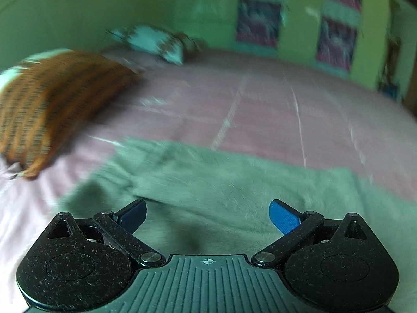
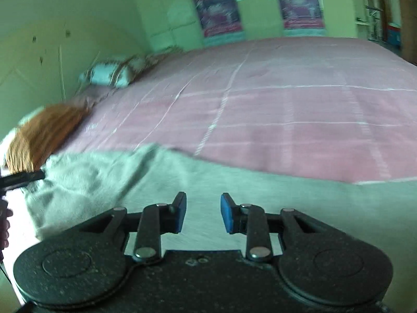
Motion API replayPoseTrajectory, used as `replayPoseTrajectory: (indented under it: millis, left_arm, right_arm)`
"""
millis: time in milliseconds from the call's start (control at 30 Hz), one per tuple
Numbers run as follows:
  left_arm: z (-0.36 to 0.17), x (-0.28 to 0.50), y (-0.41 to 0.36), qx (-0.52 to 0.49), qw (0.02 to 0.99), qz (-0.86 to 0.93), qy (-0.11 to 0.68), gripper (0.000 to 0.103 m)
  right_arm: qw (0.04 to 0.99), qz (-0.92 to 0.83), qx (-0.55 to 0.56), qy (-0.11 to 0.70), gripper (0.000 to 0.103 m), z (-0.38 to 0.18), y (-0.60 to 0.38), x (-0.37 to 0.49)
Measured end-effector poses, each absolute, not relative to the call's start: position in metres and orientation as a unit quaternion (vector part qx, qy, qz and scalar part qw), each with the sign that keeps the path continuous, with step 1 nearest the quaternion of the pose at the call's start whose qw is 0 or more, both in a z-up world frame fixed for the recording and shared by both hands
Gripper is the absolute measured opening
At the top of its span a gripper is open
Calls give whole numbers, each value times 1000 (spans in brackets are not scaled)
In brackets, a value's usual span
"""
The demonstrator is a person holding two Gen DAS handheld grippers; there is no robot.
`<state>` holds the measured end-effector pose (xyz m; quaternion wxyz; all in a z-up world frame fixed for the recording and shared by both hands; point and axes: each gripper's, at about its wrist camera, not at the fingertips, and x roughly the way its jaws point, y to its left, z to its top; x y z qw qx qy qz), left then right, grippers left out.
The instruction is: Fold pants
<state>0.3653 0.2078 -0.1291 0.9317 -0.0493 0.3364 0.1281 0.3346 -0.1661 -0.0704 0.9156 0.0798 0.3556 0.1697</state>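
left tool (image 1: 207, 216) spread wide, right tool (image 2: 203, 213) parted too — both released, holding nothing, above the grey pants (image 1: 234, 193) lying flat along the near edge of the pink bed (image 2: 286, 99) — orange pillow (image 1: 52, 104) near its left edge.

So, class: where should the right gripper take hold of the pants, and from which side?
Probably the far edge of the pants, where they meet the bedspread. They lie flat, so only an edge gives the open right gripper something to pinch. Come from above, over the cloth, fingers tilted down to the hem.
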Motion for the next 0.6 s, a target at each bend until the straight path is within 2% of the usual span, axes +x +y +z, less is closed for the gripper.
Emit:
replayPoseTrajectory:
  millis: [100, 133, 200, 233, 267, 433, 533, 600]
  left_arm:
    - [-158, 384, 214, 23, 910, 178, 375, 102]
    - [-158, 382, 219, 14, 912, 169, 373, 102]
    - [-151, 379, 220, 19, 914, 163, 372, 102]
    - [-144, 376, 218, 11, 919, 163, 360, 102]
    - [-138, 373, 219, 1, 924, 161, 347, 102]
    - [-123, 403, 220, -25, 933, 152, 326, 102]
    - [-150, 430, 238, -4, 905, 198, 377, 103]
    - [-158, 427, 244, -2, 909, 189, 373, 103]
  right_arm:
    - [904, 129, 13, 407, 19, -98, -140, 354]
    - [905, 129, 19, 406, 14, -101, -146, 352]
    - [905, 123, 34, 407, 12, -97, -160, 354]
    - [910, 115, 39, 397, 15, -91, -165, 354]
    - [917, 112, 48, 380, 25, -85, -170, 352]
    - [916, 153, 58, 365, 25, -76, -140, 380]
    - [901, 182, 46, 390, 24, -84, -103, 402]
    - [893, 162, 20, 420, 26, -103, -93, 413]
